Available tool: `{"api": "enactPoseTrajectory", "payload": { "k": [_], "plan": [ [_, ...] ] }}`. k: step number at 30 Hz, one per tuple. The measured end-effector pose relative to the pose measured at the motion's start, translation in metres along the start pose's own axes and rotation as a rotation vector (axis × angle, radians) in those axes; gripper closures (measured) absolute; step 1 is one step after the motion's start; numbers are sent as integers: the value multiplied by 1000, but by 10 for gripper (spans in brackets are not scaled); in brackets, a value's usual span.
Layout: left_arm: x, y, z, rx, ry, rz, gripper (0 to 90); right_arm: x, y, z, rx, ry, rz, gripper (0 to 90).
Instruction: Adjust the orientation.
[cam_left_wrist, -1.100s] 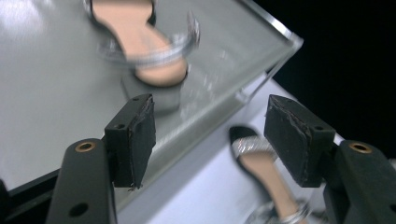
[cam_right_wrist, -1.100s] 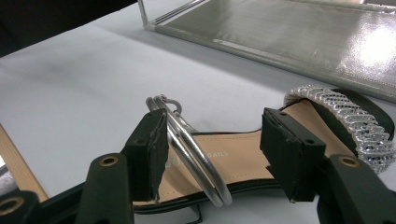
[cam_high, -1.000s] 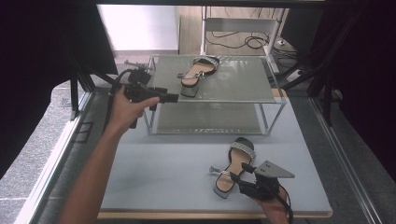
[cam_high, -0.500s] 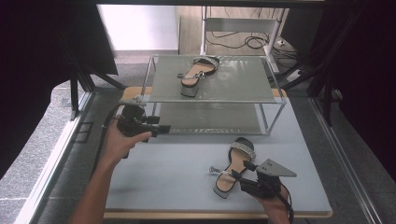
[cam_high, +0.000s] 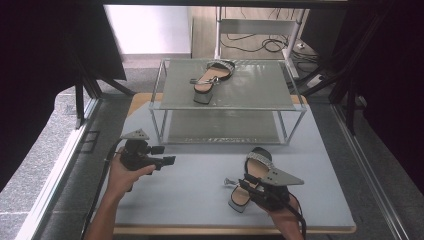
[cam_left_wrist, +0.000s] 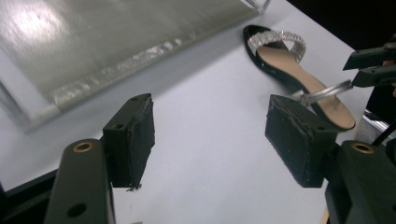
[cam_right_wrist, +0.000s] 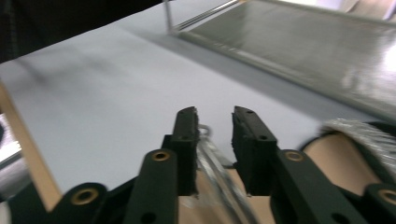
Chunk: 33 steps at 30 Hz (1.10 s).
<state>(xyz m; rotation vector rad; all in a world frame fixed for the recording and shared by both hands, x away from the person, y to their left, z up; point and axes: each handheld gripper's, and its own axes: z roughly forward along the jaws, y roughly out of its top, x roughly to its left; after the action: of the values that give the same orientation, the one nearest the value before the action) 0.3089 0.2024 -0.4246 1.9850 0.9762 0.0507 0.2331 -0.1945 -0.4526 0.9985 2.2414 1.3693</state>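
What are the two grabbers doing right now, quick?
Left gripper: open, nothing between its jaws.
Right gripper: jaws have just been closing around the sandal's silver strap; a gap is left, so a grip cannot be told.

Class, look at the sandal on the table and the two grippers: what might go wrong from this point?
1. The right gripper has just been closing its jaws around the thin silver ankle strap of the sandal on the table; lifted by that alone, the shoe may swing or slip.
2. The glass shelf rack stands close behind, so a swinging heel might strike its frame.
3. The left gripper hangs open and empty, giving no support.
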Motion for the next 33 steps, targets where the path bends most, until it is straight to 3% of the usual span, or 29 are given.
{"api": "enactPoseTrajectory", "payload": {
  "k": [3, 10, 12, 15, 16, 17, 22, 26, 30, 33],
  "plan": [
    [2, -13, 0, 6, 1, -16, 333, 12, 6, 10, 28, 44, -24, 791],
    [11, -32, 8, 18, 6, -53, 335, 39, 24, 45, 160, 54, -151, 893],
    [13, -35, 11, 51, 16, -54, 331, 44, 24, 53, 192, 58, -165, 894],
    [14, -39, 11, 46, 0, -66, 330, 51, 16, 61, 233, 62, -180, 895],
    [15, -40, 11, 49, 3, -65, 330, 55, 9, 63, 260, 43, -200, 895],
    [15, -41, 11, 51, 9, -67, 330, 55, 9, 63, 260, 43, -200, 895],
    [17, -43, 9, 41, 2, -85, 330, 60, -6, 53, 301, -66, -262, 896],
    [16, -43, 10, 43, -14, -90, 330, 51, -10, 43, 292, -29, -214, 896],
    [15, -44, 10, 47, -6, -86, 329, 52, -16, 33, 286, -47, -226, 896],
    [14, -45, 11, 53, 10, -85, 327, 46, -22, 22, 272, -25, -193, 896]
  ]
}}
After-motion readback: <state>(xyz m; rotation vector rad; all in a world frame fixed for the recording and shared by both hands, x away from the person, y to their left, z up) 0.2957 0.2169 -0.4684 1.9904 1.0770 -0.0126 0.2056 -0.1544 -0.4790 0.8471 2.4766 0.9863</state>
